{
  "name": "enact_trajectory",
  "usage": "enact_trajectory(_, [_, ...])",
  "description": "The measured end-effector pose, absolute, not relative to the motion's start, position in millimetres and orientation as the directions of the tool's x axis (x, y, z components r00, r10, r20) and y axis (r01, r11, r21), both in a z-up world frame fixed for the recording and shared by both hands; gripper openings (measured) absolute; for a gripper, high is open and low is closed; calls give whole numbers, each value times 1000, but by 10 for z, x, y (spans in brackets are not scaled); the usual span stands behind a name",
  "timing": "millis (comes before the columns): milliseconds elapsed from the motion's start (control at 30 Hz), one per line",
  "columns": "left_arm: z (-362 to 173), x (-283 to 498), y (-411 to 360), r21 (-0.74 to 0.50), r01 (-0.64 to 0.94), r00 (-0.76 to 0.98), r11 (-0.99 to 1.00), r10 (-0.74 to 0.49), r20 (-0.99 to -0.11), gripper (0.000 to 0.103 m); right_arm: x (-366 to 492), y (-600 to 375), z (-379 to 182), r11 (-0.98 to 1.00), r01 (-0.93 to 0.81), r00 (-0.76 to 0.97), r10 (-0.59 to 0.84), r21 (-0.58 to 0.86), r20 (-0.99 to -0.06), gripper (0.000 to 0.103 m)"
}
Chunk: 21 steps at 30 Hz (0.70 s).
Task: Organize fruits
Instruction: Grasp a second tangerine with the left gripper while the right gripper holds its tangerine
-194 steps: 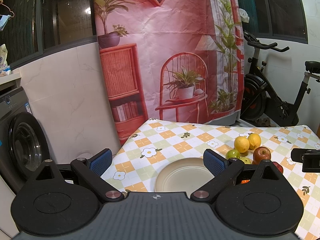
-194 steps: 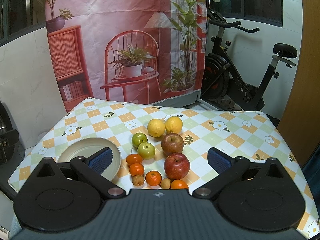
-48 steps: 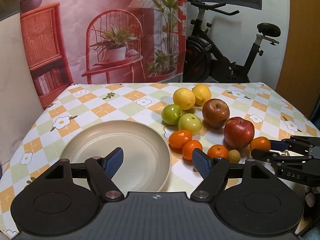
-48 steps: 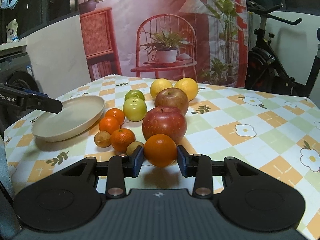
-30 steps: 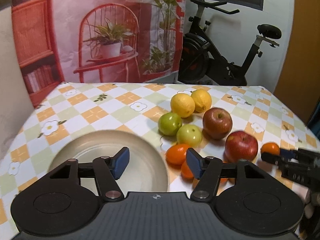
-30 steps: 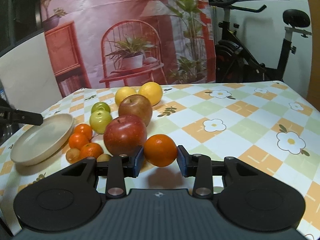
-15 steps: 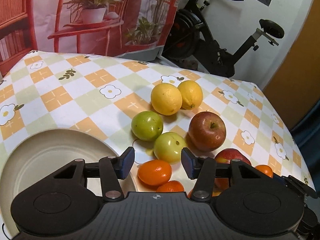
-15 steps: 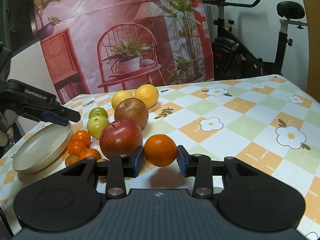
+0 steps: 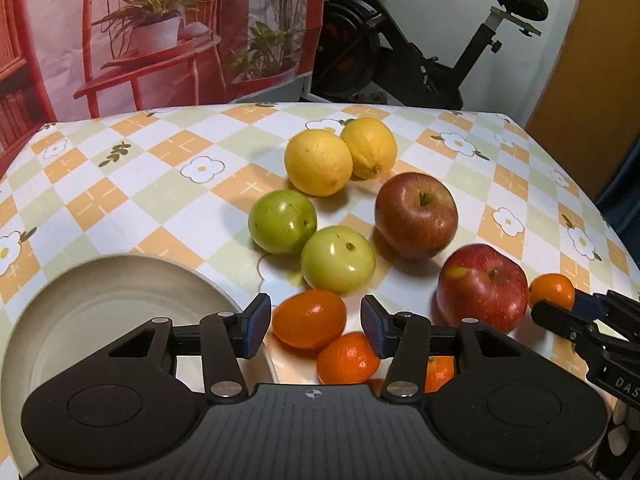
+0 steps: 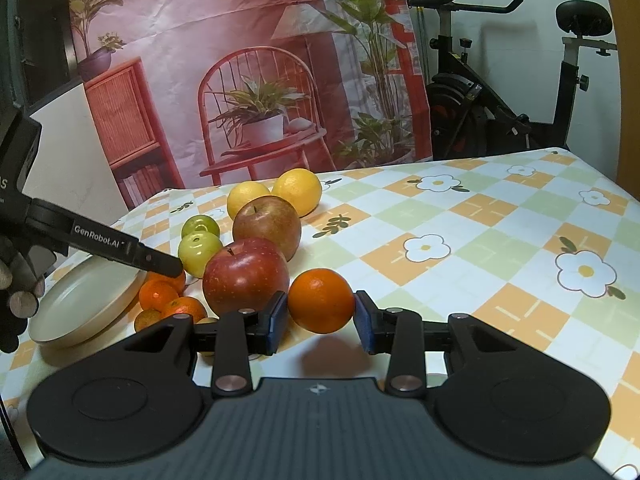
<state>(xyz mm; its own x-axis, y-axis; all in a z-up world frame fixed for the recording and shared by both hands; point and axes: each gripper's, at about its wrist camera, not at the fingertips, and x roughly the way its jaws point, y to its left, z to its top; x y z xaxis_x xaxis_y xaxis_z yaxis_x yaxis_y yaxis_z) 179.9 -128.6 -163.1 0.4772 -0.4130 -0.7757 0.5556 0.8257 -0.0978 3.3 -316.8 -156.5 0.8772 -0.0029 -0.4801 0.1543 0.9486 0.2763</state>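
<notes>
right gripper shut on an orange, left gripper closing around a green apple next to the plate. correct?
Not quite. The left gripper has just been closing around an orange mandarin, not a green apple; the left wrist view shows both green apples lying farther back, outside the jaws, and the pads not yet touching the mandarin. The rest holds: the right gripper is shut on an orange, and the plate sits alongside.

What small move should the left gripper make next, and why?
Probably finish closing on the orange. The left gripper has just been narrowing its jaws, which now flank that fruit with small gaps either side, not yet pressing. The plate beside it is bare, and the right gripper already grips another orange.
</notes>
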Motion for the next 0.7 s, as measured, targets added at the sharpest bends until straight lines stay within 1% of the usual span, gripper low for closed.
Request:
enact_trajectory(233, [-1638,1767,-1338,-56,566,495,823,-393,-775,53,34,-3167,-1565,949,154,877,-2,276,-480,39])
enact_trajectory(367, [-1648,1773,-1413,-9,565,506,825,-355,-786,53,33,-3170,-1566,948,154,877,-2,277,-480,39])
enact_trajectory(500, [-1653,1742,-1454,45,573,528,818,-326,-784,45,28,-3167,-1566,948,154,877,-1,278,-480,39])
enact_trajectory(700, [-1629,1693,-1391,18,572,528,820,-352,-773,44,32,-3162,-1569,948,153,877,0,279,-481,39])
